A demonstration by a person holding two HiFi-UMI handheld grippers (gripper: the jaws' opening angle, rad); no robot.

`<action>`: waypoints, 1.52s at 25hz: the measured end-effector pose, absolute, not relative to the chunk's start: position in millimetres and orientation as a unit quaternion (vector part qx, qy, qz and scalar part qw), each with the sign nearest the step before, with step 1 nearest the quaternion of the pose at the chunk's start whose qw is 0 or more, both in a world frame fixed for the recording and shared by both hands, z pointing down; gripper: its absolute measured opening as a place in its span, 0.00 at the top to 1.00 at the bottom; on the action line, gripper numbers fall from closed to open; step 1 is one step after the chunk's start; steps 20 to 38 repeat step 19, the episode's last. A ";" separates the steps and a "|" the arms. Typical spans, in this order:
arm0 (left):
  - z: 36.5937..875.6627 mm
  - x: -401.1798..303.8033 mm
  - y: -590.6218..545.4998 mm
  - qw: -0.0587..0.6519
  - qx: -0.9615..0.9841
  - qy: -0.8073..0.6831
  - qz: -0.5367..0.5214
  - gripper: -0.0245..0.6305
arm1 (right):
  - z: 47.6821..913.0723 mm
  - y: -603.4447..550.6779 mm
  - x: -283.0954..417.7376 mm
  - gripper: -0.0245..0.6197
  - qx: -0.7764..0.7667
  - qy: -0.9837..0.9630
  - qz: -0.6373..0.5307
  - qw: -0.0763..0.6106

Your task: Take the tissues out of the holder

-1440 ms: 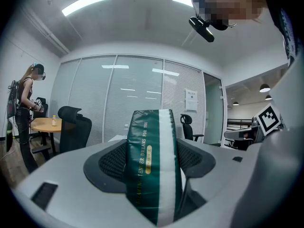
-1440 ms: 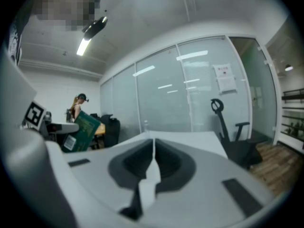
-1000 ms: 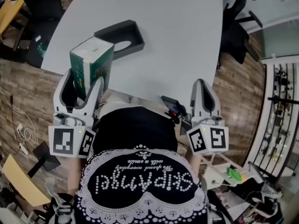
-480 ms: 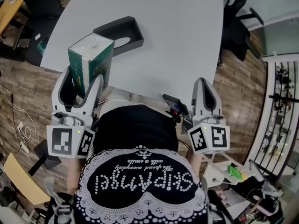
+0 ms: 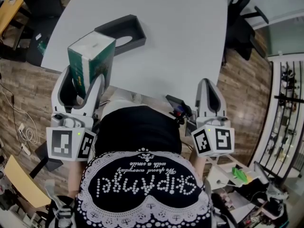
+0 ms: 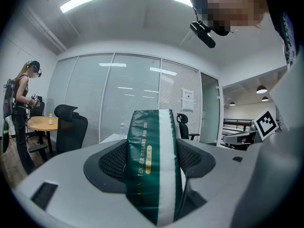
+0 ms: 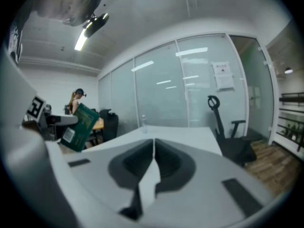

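- Left gripper: its two jaws are clamped on the lower end of a green and white pack of tissues, one jaw pressed to each broad side
- In the left gripper view the pack stands upright between the dark jaw pads, filling the gap, with gold lettering running up its green face
- The pack is held in the air over the near edge of the white table, clear of the tabletop and tilted slightly to one side
- The dark grey holder lies on the table just beyond the pack, apart from it, with an oval opening showing on one face; it looks empty, though its inside is partly hidden from here
- Right gripper: jaws closed together with nothing between them, hanging idle near the person's body, well apart from the pack and holder
- Progress: the tissues are already out of the holder, so the main step looks done; what may be left is setting the pack down
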State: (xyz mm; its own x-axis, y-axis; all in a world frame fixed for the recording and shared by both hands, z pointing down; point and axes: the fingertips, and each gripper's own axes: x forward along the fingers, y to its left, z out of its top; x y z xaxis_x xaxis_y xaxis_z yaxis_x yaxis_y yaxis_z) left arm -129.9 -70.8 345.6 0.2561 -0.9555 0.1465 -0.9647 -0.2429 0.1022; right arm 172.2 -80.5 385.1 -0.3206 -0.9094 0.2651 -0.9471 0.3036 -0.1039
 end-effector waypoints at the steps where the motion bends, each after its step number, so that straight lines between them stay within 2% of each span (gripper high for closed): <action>1: 345.9 -130.1 -70.5 0.086 0.788 -0.610 0.028 0.44 | 385.4 -80.6 172.2 0.91 0.577 -0.804 0.121 0.079; 38: 349.0 -134.2 -68.4 0.091 0.784 -0.614 0.029 0.44 | 383.9 -82.5 170.0 0.91 0.574 -0.807 0.114 0.081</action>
